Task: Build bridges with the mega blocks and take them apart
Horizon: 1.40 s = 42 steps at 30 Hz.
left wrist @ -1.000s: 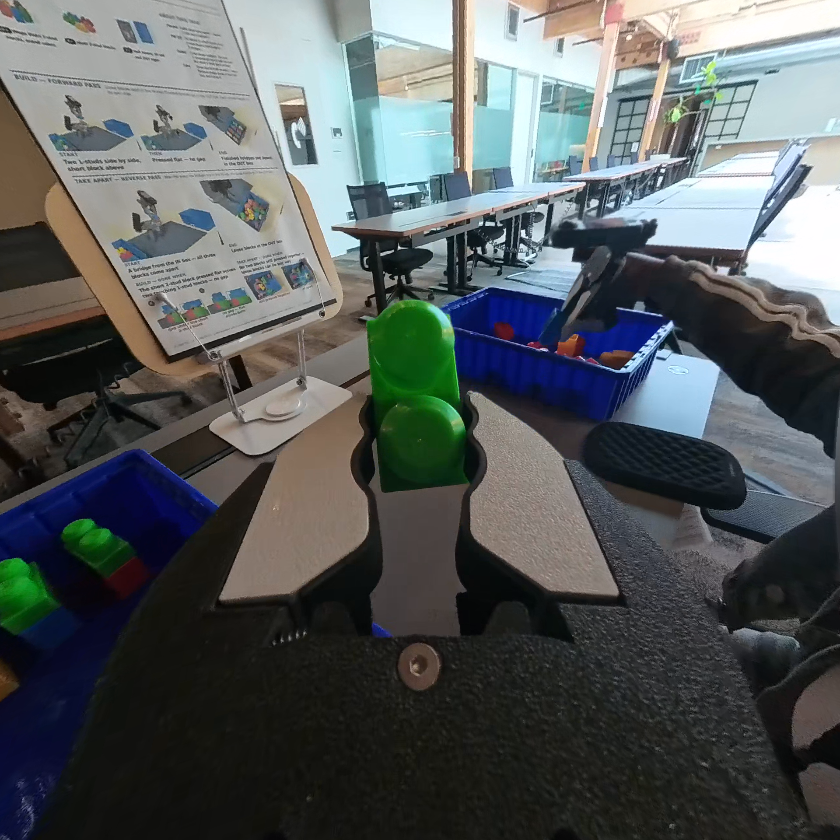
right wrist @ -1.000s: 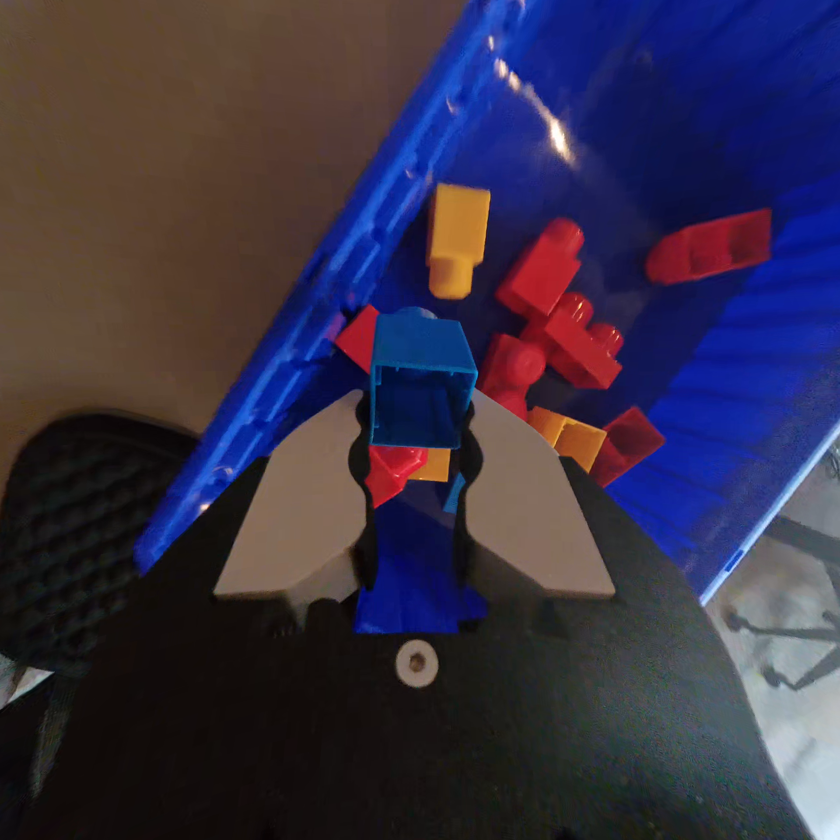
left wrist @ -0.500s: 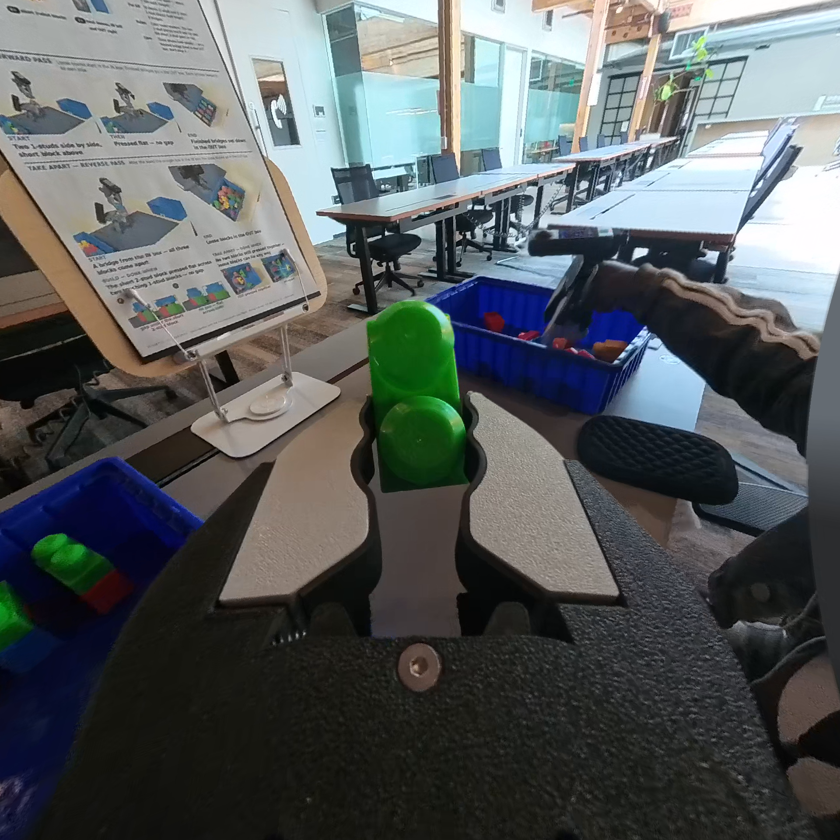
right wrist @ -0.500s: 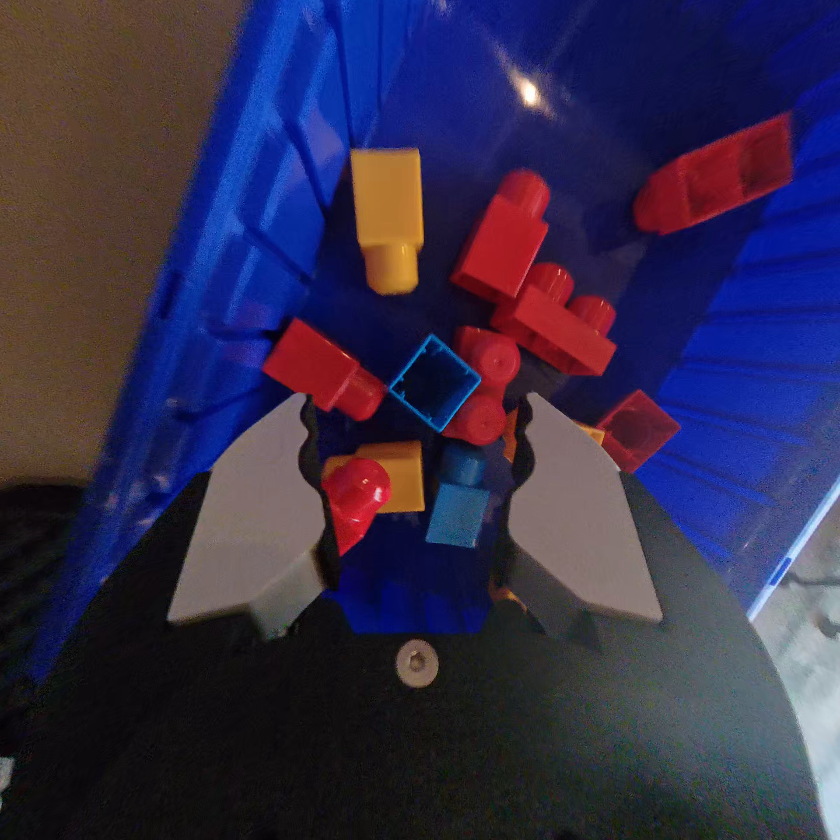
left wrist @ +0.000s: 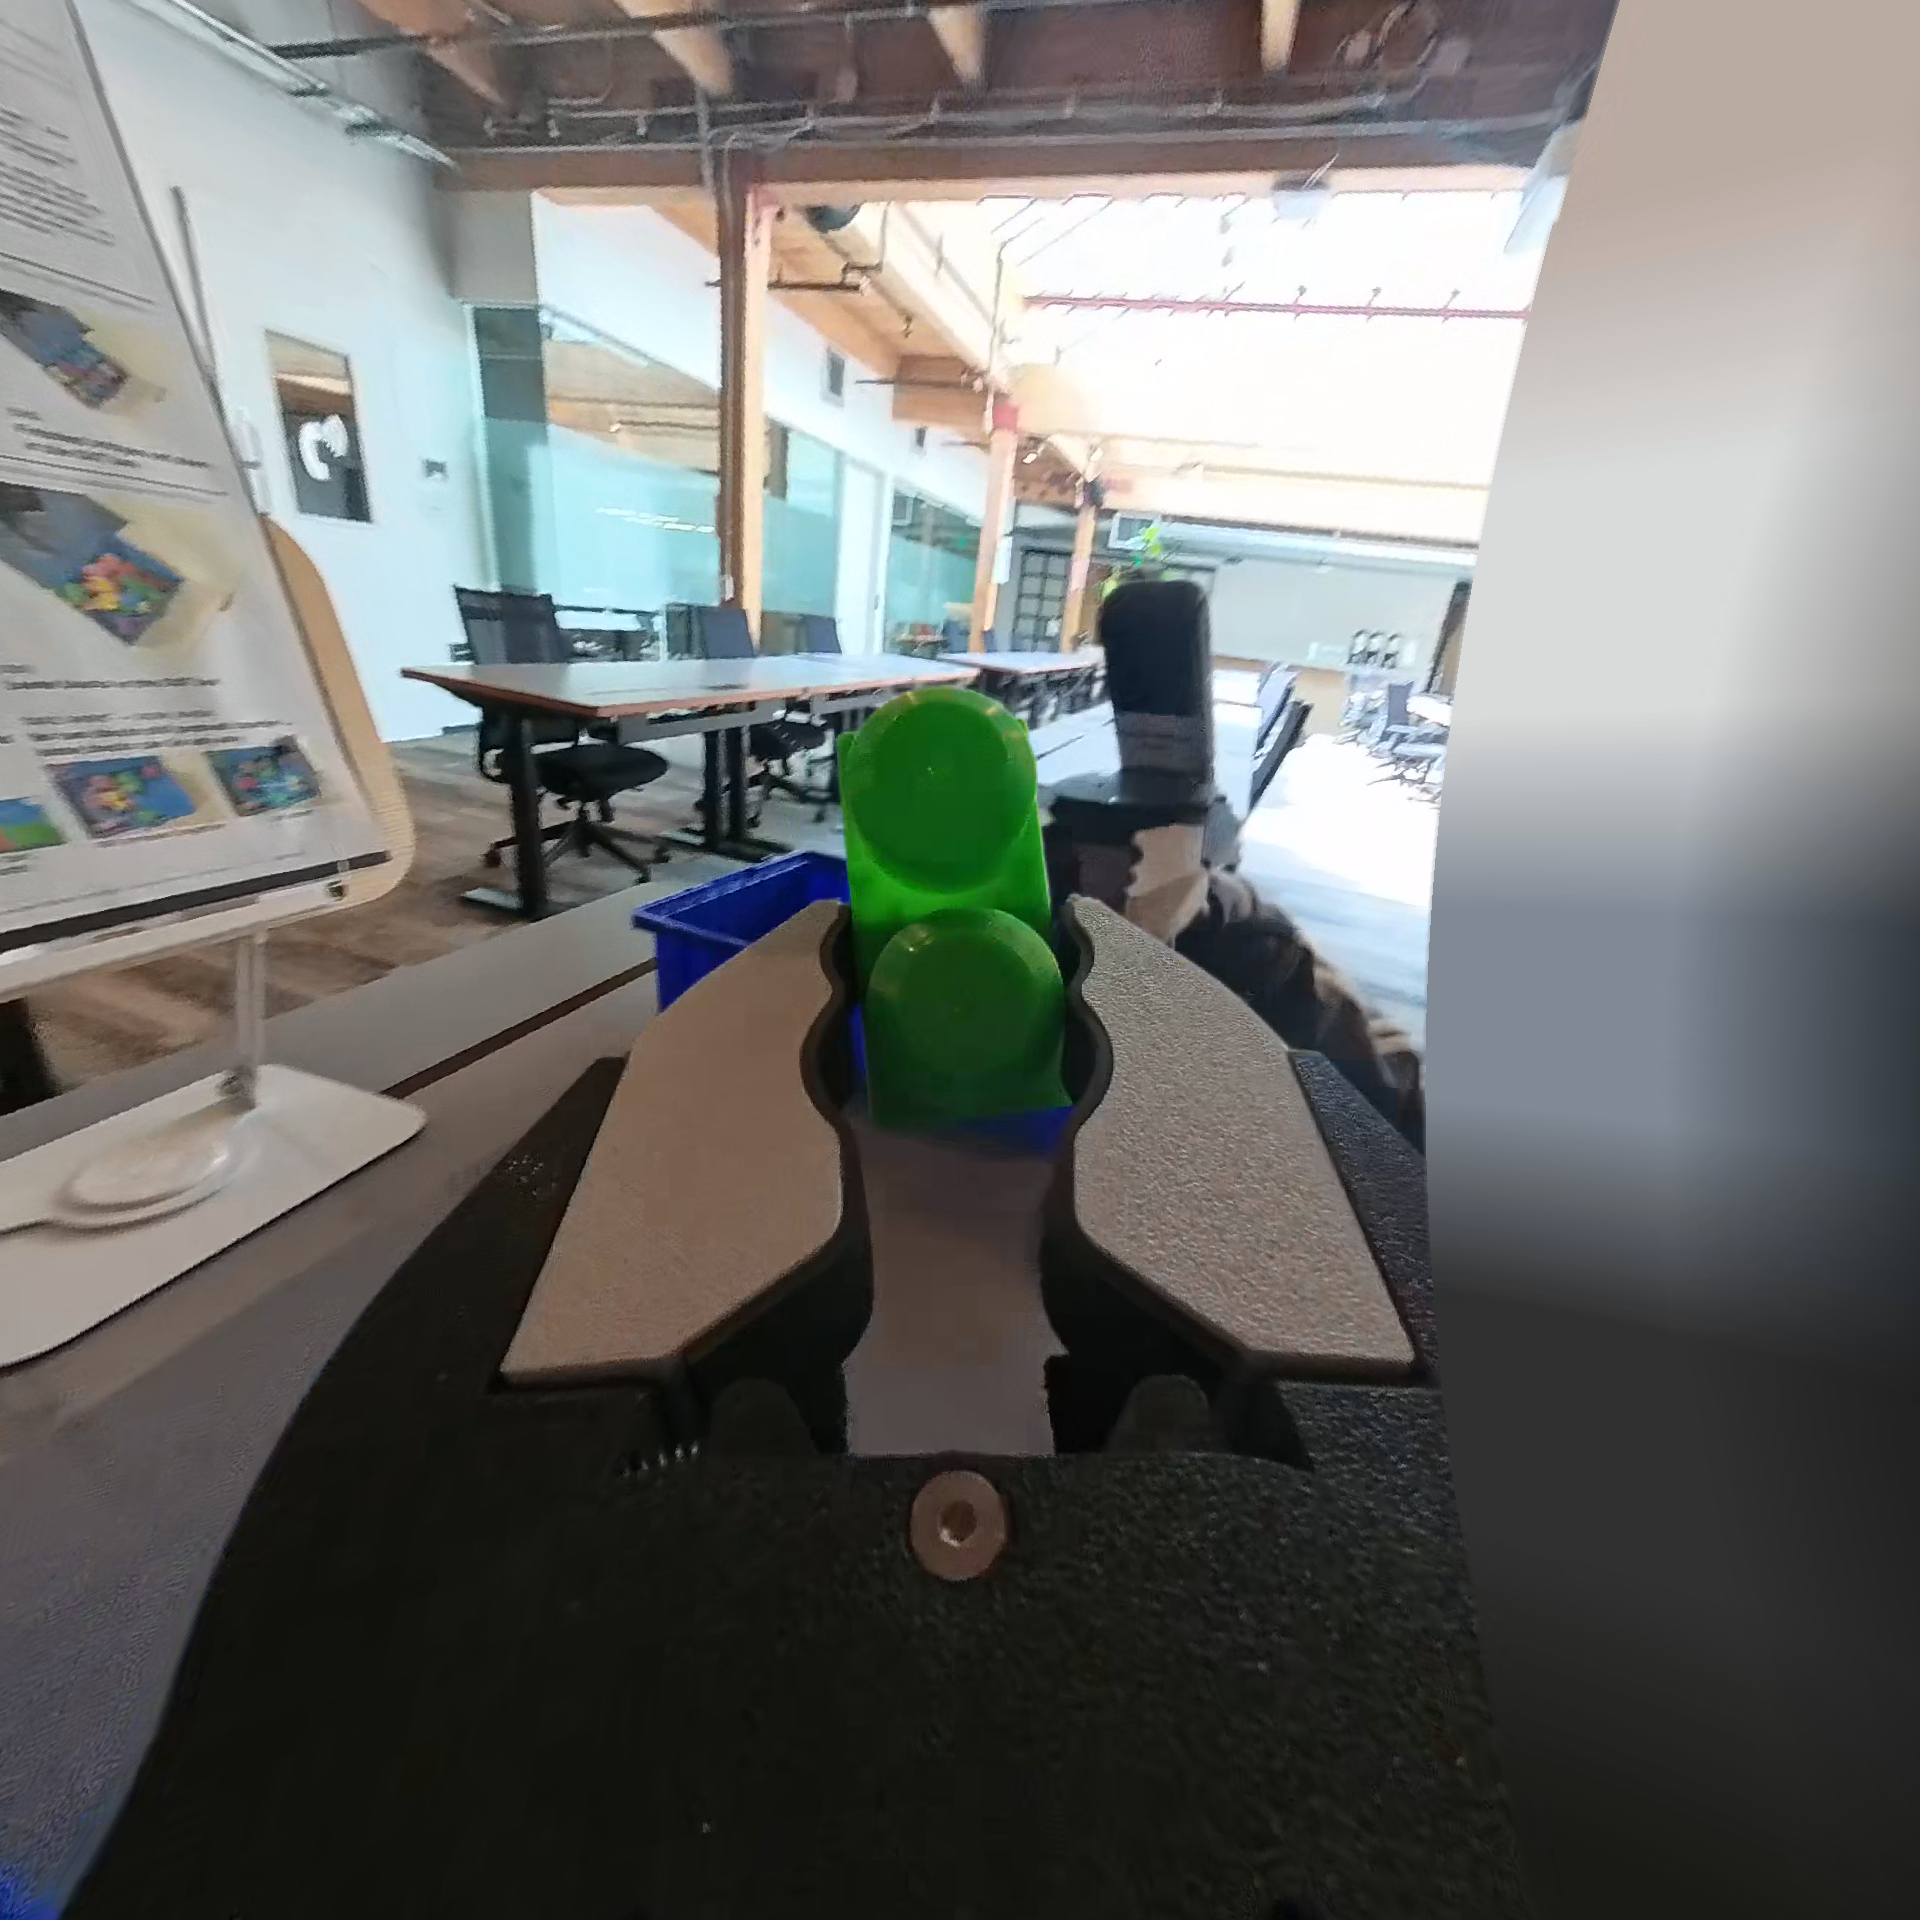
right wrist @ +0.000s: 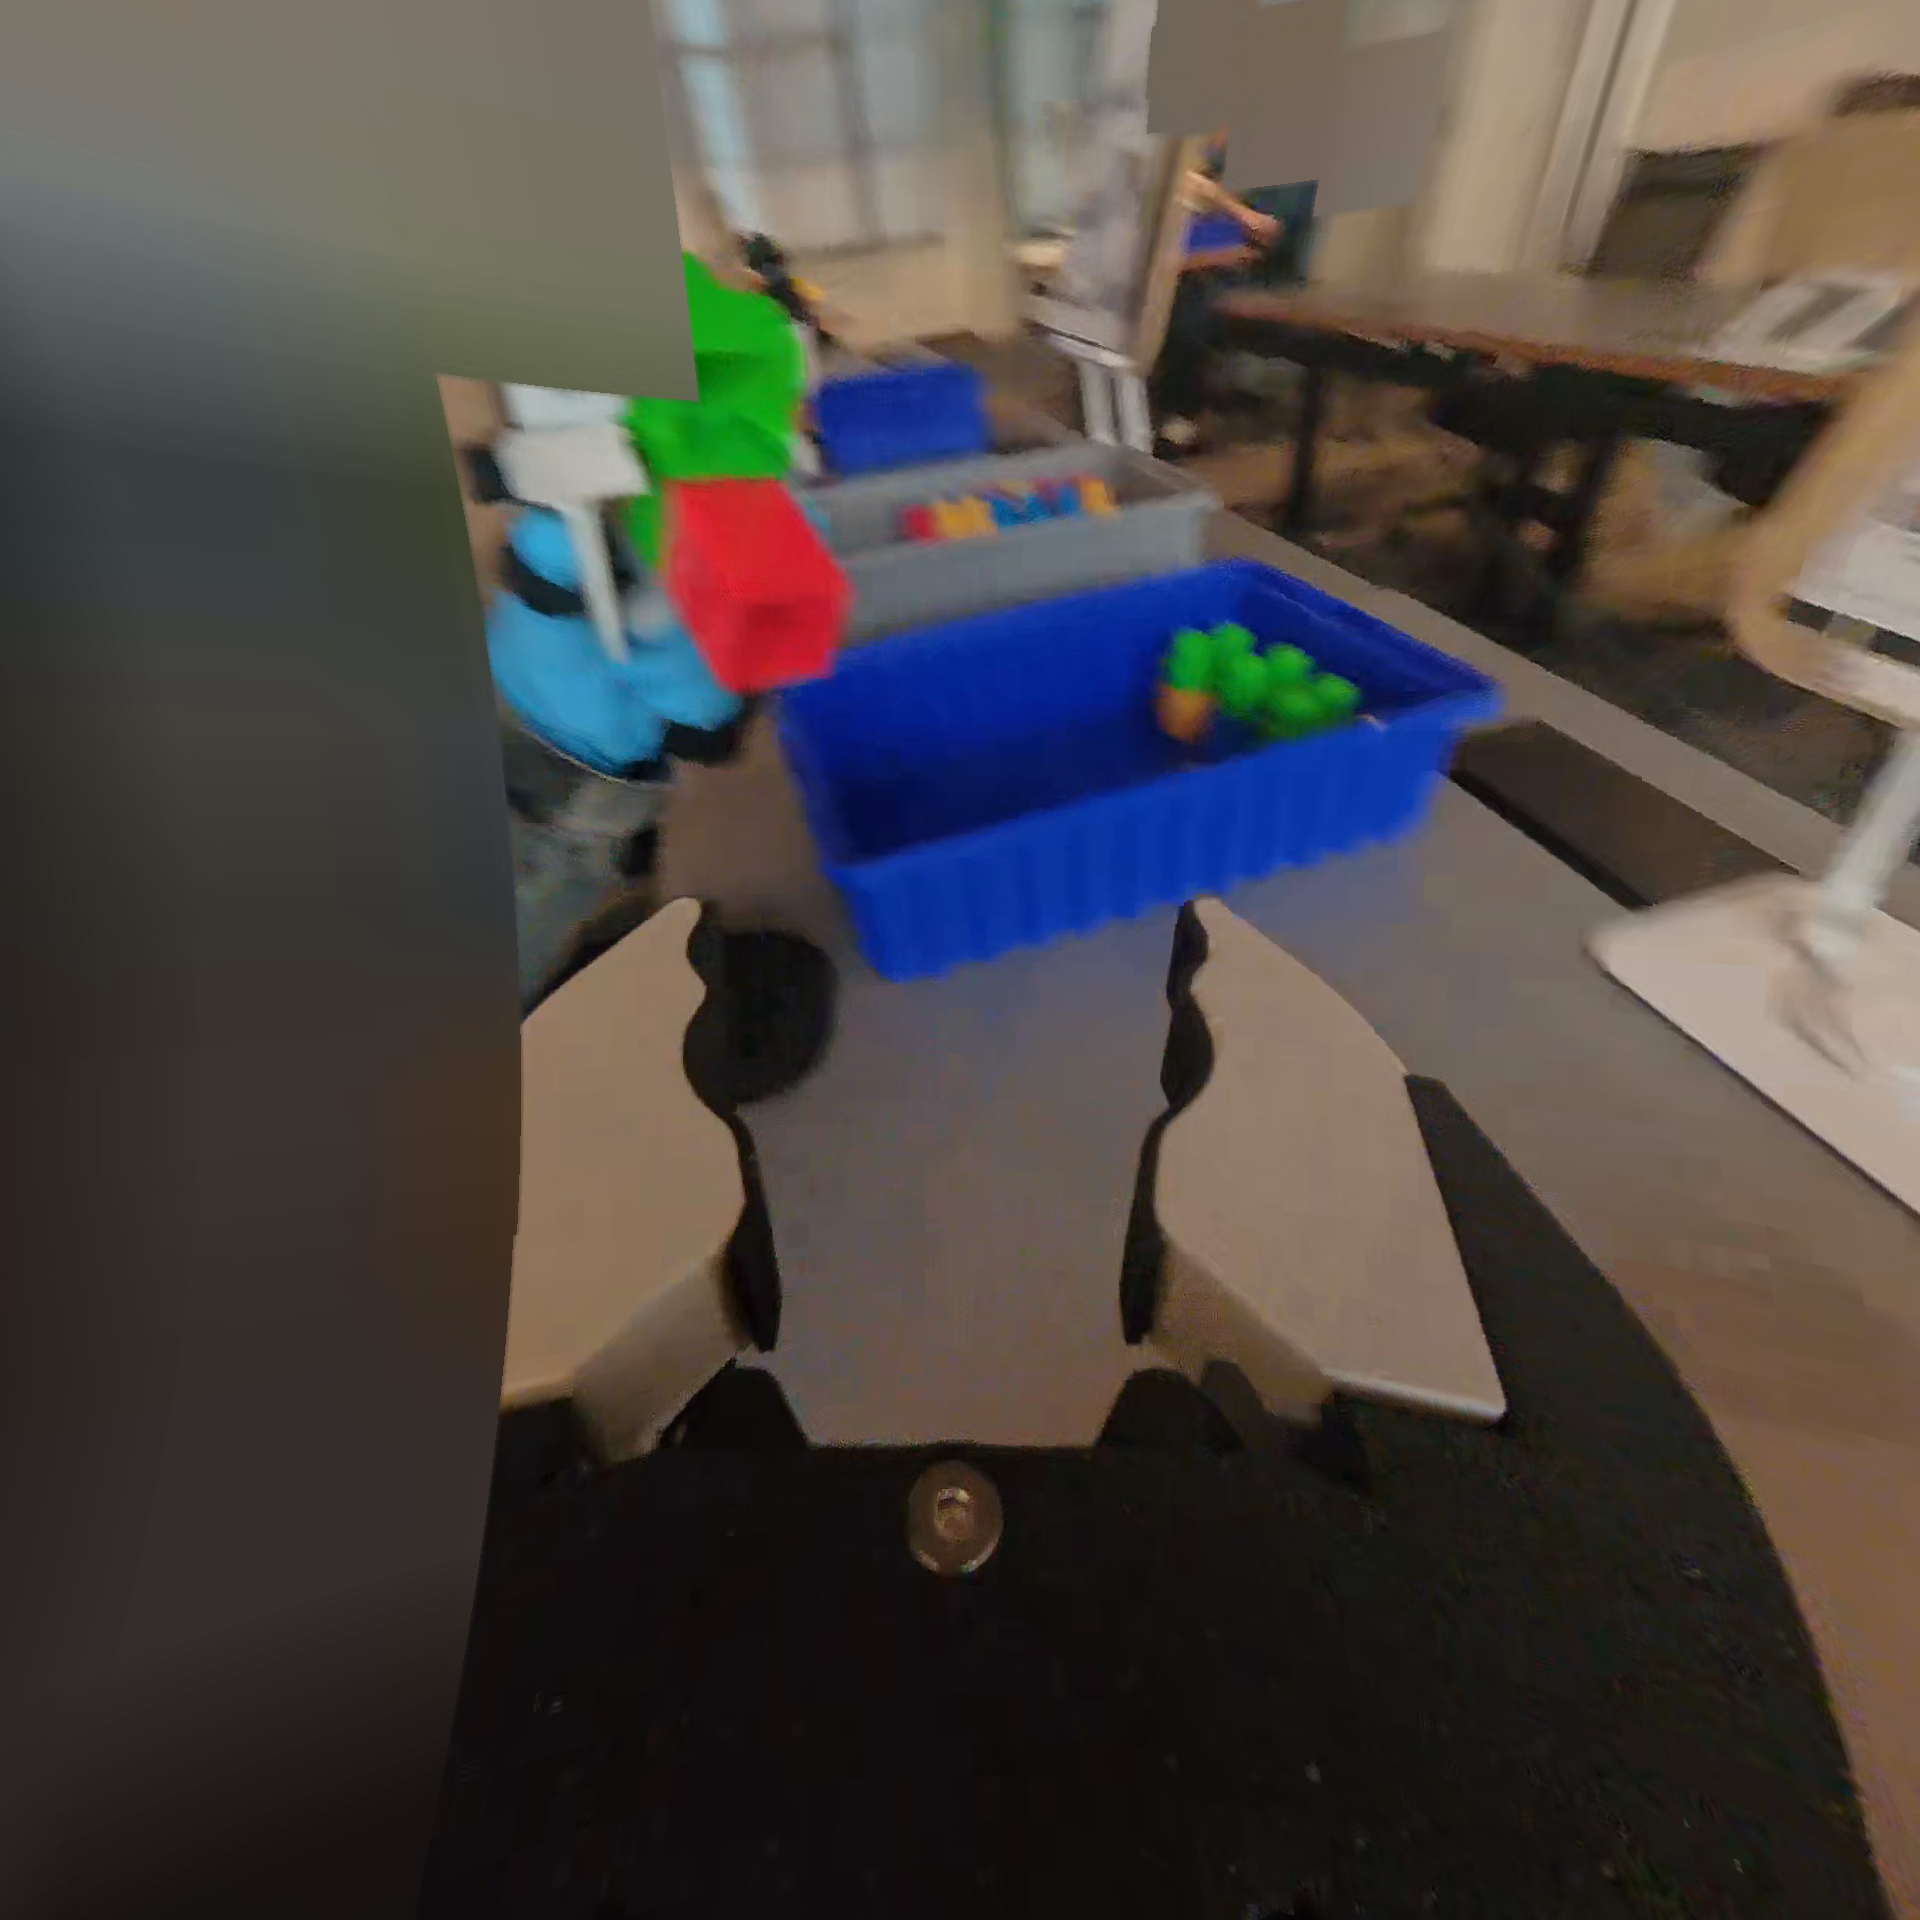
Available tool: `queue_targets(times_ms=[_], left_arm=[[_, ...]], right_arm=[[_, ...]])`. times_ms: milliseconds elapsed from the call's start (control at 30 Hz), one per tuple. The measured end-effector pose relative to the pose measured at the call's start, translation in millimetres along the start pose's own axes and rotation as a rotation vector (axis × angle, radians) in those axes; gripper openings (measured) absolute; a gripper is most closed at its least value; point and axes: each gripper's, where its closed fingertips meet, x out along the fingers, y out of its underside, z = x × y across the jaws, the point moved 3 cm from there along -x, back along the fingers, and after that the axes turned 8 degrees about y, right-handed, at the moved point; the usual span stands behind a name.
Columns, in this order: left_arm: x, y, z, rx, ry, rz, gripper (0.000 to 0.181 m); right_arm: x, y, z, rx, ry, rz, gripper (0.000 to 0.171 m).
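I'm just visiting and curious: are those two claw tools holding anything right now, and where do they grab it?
The left gripper pinches a green block by the sides of its lower end, with a red block attached beneath. The right gripper is open and empty.

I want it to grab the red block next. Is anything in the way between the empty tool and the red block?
Nothing visible is. The red block, below the green block, hangs ahead-left of the open right tool; the blue bin sits beside that path.
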Motion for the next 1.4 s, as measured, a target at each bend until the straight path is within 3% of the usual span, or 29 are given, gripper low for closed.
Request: queue_targets(times_ms=[133, 267, 333, 433, 1067, 1133, 1167, 1233, 1400], left_arm=[[13, 1, -14, -0.057, 0.113, -0.07, 0.036], [25, 8, -25, -0.076, 0.176, -0.072, 0.036], [27, 9, -30, -0.083, 0.201, -0.079, 0.036], [27, 6, -34, -0.085, 0.226, -0.094, 0.036], [23, 4, -47, -0.042, 0.236, -0.075, 0.035], [-4, -23, -45, -0.065, 0.257, -0.25, 0.036], [-25, -33, -39, -0.034, 0.202, -0.264, 0.036], [-54, -41, -31, 0.059, 0.061, -0.219, 0.036], [-78, -43, -32, 0.103, -0.033, -0.121, 0.036]], right_arm=[[39, -14, 51, -0.007, -0.231, -0.056, 0.081], [60, -21, 76, -0.001, -0.349, -0.104, 0.08], [63, -27, 80, 0.027, -0.381, -0.151, 0.068], [60, -34, 81, 0.056, -0.414, -0.222, 0.037], [56, -32, 93, -0.011, -0.399, -0.153, 0.036], [47, -30, 85, -0.01, -0.375, -0.153, 0.036], [38, -28, 74, -0.004, -0.339, -0.159, 0.036], [20, -24, 55, 0.017, -0.274, -0.161, 0.035], [-15, -18, 13, -0.032, -0.071, -0.055, 0.035]])
